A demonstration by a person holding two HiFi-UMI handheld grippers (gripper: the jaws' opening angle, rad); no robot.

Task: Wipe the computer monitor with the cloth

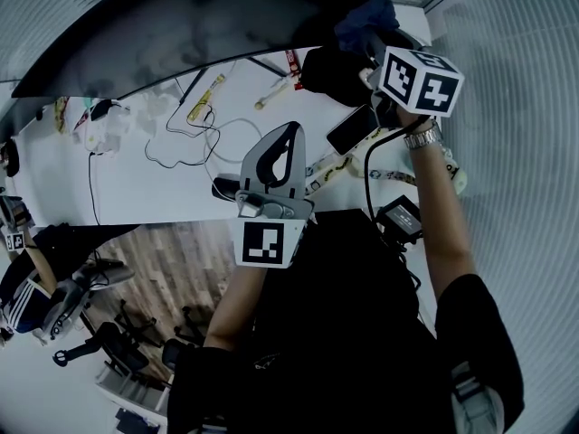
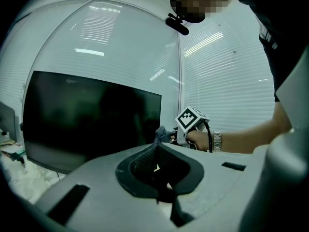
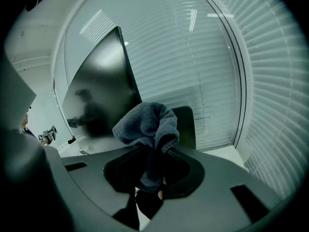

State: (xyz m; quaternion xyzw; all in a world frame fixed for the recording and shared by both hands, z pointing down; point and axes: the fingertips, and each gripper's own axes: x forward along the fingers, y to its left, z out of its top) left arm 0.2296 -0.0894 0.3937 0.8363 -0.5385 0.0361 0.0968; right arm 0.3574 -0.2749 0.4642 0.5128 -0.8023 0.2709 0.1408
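dim, bluish | backlight through blinds (image 3: 212,71) | fisheye-warped edges | dark corner vignette

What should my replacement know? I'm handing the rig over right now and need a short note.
Right gripper: shut on the cloth, raised at the monitor's right edge; contact with the screen is unclear.
Left gripper: shut, empty, held over the desk, away from the screen.
Done: cloth is gripped and at the monitor.
Left: wipe across the screen; how much is already wiped cannot be told.
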